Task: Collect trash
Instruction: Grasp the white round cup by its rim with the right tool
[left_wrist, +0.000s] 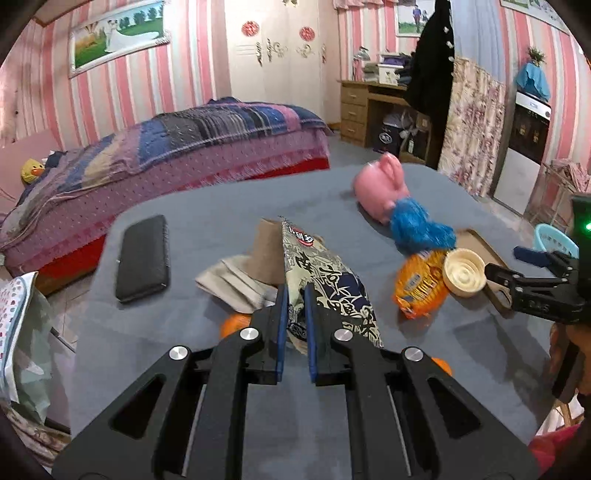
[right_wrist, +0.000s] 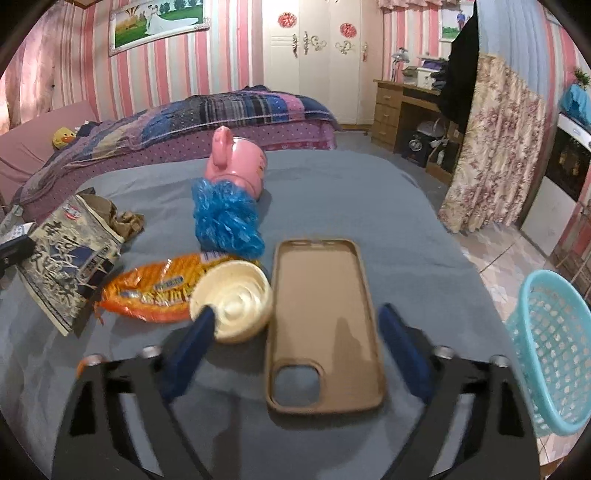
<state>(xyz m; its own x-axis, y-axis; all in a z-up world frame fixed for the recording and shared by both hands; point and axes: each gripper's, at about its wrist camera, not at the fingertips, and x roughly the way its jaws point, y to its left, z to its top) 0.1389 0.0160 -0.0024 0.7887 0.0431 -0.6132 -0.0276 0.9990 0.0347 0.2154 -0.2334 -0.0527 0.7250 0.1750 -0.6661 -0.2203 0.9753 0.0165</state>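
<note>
Crinkled foil, printed in black and cream, is pinched between the blue pads of my left gripper (left_wrist: 294, 295): the jaws are clamped on the lower end of the snack wrapper (left_wrist: 325, 280), which stands up off the grey table (left_wrist: 207, 218) above a folded beige cloth (left_wrist: 236, 277) and a partly hidden orange (left_wrist: 232, 325). My right gripper (right_wrist: 295, 332) hangs part open over the tan phone case (right_wrist: 323, 325), holding nothing, one finger just beside the cream lid (right_wrist: 232, 299) and the orange wrapper (right_wrist: 147, 291) behind it. A turquoise mesh basket (right_wrist: 550, 354) waits past the table's right edge, the likely bin. The risks, as I judge them: slick foil held only by an end could slide free on the way across, and my right jaws, closing here, could take the phone case, which is no trash, or knock the lid away.
</note>
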